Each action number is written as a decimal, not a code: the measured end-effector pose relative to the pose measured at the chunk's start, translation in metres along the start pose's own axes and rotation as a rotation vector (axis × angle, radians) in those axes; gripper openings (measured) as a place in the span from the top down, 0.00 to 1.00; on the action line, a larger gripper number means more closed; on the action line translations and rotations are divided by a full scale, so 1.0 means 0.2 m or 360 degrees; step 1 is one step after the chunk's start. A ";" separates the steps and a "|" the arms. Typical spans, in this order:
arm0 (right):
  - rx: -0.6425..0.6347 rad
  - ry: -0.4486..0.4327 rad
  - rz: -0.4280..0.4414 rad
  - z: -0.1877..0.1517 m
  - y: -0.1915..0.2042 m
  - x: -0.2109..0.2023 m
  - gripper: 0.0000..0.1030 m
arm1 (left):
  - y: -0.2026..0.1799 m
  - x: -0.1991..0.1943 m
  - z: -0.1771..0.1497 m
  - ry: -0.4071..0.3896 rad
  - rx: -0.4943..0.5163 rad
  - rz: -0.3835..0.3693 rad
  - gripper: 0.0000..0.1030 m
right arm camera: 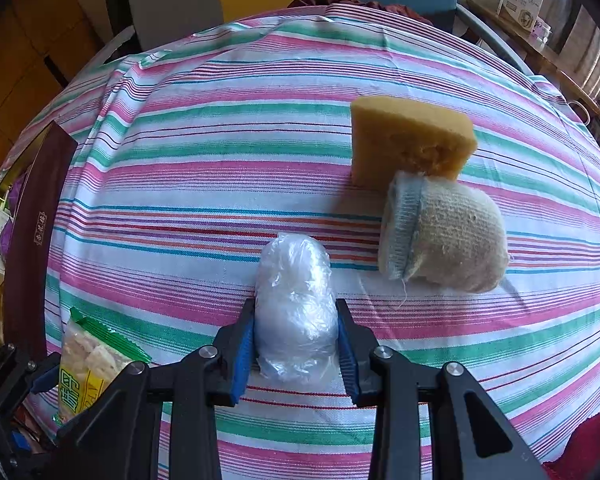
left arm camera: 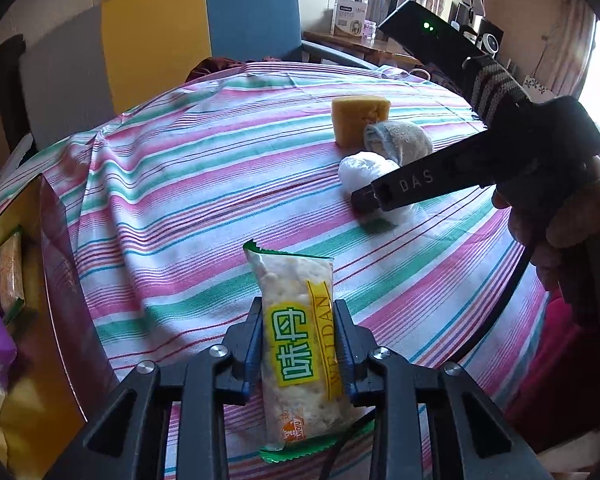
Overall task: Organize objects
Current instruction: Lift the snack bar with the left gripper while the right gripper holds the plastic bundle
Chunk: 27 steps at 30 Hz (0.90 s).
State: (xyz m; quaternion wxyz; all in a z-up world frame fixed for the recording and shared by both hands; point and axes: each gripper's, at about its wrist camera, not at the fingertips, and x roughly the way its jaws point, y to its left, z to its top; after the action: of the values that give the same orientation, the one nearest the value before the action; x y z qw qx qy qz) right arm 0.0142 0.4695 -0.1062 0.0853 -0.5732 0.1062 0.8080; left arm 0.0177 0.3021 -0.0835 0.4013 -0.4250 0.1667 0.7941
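Because the box point(left arm camera: 56, 280) at the table's left edge likely collects the items, the left gripper point(left arm camera: 300, 344) clamps the snack packet point(left arm camera: 296, 344) near it, while the right gripper point(right arm camera: 296, 344), farther right, squeezes the plastic-wrap bundle point(right arm camera: 296, 308) beside the sponge point(right arm camera: 408, 140) and sock point(right arm camera: 448, 236).

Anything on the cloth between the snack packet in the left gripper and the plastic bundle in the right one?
No. In the left wrist view, only bare striped tablecloth lies between the snack packet and the plastic bundle.
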 end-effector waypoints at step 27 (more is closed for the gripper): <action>-0.0005 -0.0006 -0.0016 0.00 0.01 0.00 0.65 | 0.12 -0.32 0.09 -0.0256 -0.0185 -0.0132 0.72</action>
State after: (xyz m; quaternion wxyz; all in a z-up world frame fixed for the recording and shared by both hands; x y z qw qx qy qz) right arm 0.0135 0.4682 -0.1054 0.0887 -0.5723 0.1019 0.8089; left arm 0.0089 0.2661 -0.0237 0.4206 -0.3890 0.0697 0.8167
